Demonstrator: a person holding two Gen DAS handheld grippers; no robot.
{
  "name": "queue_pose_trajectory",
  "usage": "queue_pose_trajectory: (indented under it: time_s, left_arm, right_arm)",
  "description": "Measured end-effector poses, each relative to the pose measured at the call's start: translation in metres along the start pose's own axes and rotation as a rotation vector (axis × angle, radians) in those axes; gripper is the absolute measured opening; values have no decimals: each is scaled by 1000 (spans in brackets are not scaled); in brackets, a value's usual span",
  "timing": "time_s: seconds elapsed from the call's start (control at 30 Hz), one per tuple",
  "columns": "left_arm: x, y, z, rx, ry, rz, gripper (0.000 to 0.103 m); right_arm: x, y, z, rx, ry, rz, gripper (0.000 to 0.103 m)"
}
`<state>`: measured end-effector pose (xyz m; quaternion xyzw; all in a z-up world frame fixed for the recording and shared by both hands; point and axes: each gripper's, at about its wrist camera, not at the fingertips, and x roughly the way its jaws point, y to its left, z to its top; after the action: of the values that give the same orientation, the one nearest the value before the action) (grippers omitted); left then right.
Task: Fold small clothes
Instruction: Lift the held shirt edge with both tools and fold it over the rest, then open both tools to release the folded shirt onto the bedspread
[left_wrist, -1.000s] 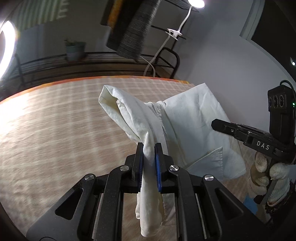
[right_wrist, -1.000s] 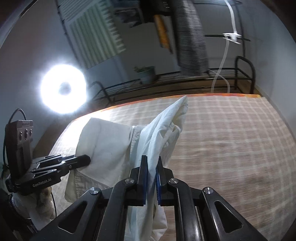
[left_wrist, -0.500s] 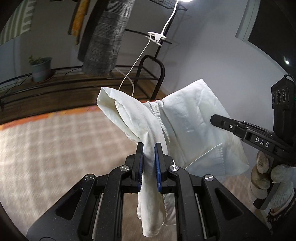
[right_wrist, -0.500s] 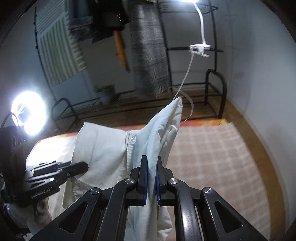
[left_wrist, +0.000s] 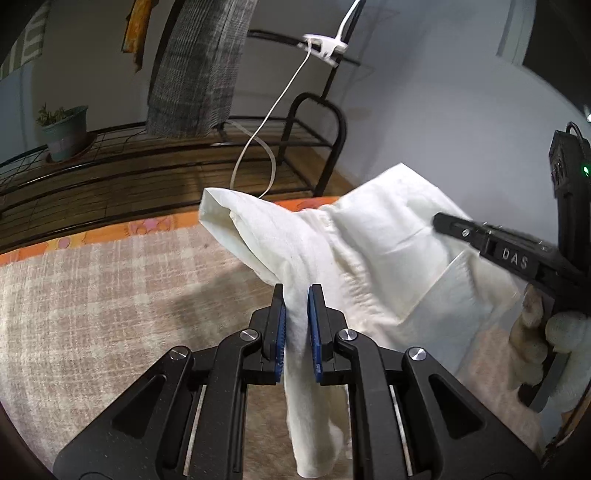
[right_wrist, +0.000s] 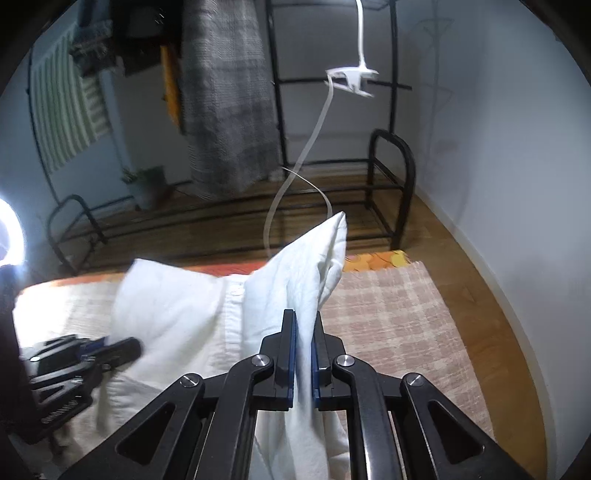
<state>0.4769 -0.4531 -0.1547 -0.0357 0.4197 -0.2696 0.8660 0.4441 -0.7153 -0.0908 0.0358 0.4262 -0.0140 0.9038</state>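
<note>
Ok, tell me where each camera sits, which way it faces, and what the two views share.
Left wrist: on the left gripper, looking forward and down over the checked mat; its fingers pinch the white shirt; the right gripper and gloved hand show at right.
Right wrist: on the right gripper, facing the black rack; fingers pinch the shirt; left gripper at left.
Shared: shirt, mat, rack, grey hanging cloth.

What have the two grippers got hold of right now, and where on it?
Both are shut on the white shirt: the left gripper and the right gripper each pinch a bunched fold near the collar, apparently the shoulders.
</note>
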Motion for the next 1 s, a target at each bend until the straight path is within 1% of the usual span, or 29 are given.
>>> queue_pose_trajectory:
  time_s: [0.07,0.13,0.17,0.2,0.27,0.3,0.43,0.63,0.73,0.87,1.0]
  left_arm:
    - [6,6,-2,3,33,28,10]
    - [11,11,-4,14,62,71,12]
    - [14,14,-6,19,77,92,12]
    - [16,16,-7,24,85,102,15]
    - [14,18,-8,28,84,101,16]
    - [11,18,-8,32,79,108,16]
    - [-6,17,-8,44,59,112,16]
    - [-56,9,-14,54,11,100,16]
    - [-86,2,-14,62,-20,90,16]
    - [-139,-10,-22,94,-74,84,16]
    - [-191,-17,-32,100,-114,75,16]
  right_arm:
    - [10,-6,-2,7,22,-69,4]
    - [20,-13,-3,13,50,-156,6]
    - [23,-14,-3,8,59,-177,7]
    - [24,-16,-4,0,68,-199,14]
    - [24,-15,-7,-9,75,-226,23]
    - [22,-14,-7,-12,75,-228,25]
    - [9,-9,-5,-3,56,-225,26]
    - [-30,6,-2,11,2,-199,26]
    - [-59,19,-1,4,-25,-186,27]
    - [-110,36,-5,10,-64,-165,27]
    - [-158,50,-11,25,-88,-147,27]
